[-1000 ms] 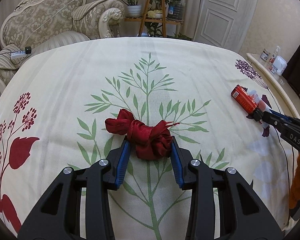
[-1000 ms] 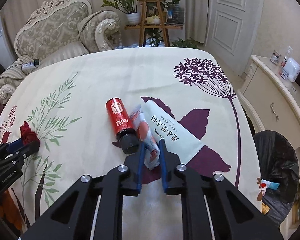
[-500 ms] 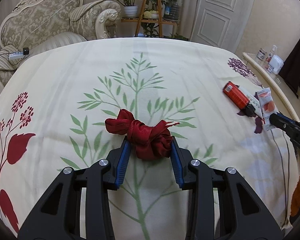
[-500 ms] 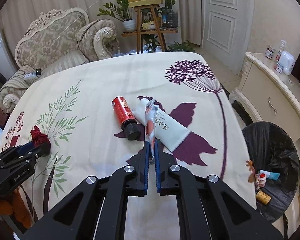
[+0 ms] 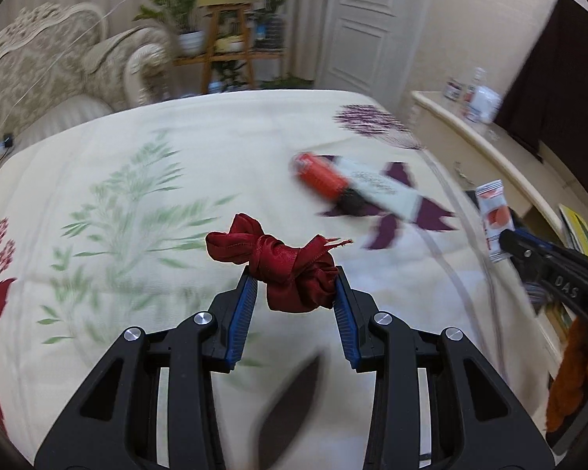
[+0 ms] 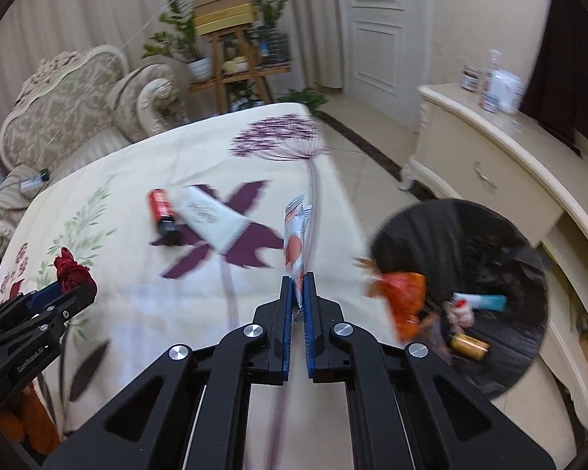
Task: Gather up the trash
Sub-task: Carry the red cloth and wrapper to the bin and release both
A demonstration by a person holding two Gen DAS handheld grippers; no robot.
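My left gripper [image 5: 294, 278] is shut on a knotted dark red ribbon [image 5: 286, 262] and holds it clear above the floral bedspread [image 5: 145, 180]. My right gripper [image 6: 298, 280] is shut on the lower end of a white and orange snack wrapper [image 6: 295, 243], which stands upright, lifted near the bed's right edge. That wrapper [image 5: 492, 215] and the right gripper also show at the right of the left wrist view. A red bottle with a black cap [image 6: 161, 209] and a white tube-like packet [image 6: 209, 217] lie on the bed. A black-lined trash bin [image 6: 470, 282] stands on the floor, right of the bed.
The bin holds a teal tube [image 6: 480, 301], a gold can [image 6: 468, 346] and an orange wrapper [image 6: 405, 293] at its rim. A cream sideboard [image 6: 501, 164] with bottles stands behind the bin. An armchair [image 6: 70, 109] and plant stand [image 6: 231, 62] are past the bed.
The right gripper closed on the snack wrapper, lifted it off the bed and swung right to the bin. The left gripper carried the red ribbon rightwards too.
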